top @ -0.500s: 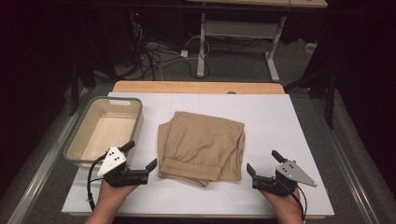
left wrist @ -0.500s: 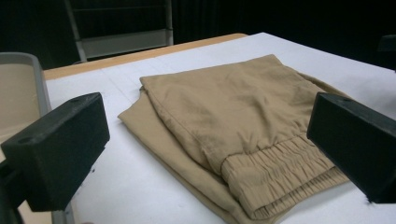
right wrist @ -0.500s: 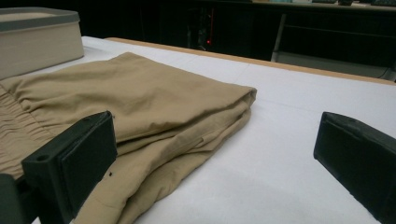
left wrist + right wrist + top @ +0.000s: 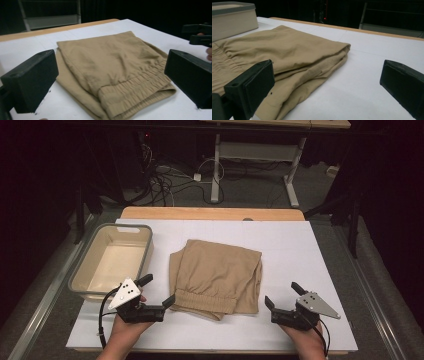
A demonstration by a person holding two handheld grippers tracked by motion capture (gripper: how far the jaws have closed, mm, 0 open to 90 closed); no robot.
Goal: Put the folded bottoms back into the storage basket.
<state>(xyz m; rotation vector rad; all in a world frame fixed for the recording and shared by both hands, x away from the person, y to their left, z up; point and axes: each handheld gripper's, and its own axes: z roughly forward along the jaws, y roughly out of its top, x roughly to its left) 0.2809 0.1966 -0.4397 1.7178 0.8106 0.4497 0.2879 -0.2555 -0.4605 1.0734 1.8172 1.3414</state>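
Note:
A folded tan garment (image 4: 216,275) with an elastic waistband lies in the middle of the white table cover (image 4: 295,245). My left gripper (image 4: 158,290) rests just left of the waistband's near corner, open, with nothing between its jaws. In the left gripper view the garment (image 4: 112,62) lies ahead of the open left gripper (image 4: 111,77), and the right gripper (image 4: 198,33) shows far off at the upper right. My right gripper (image 4: 282,294) sits a little to the right of the garment, also open and holding nothing. In the right gripper view the garment (image 4: 282,52) is ahead and to the left of the right gripper (image 4: 327,82).
A beige plastic bin (image 4: 144,257) with a grey rim stands at the left of the table; it also shows as the bin (image 4: 232,20) in the right gripper view. Behind the table are a wooden edge (image 4: 210,213), cables (image 4: 165,180) and a desk frame (image 4: 250,155) on the floor.

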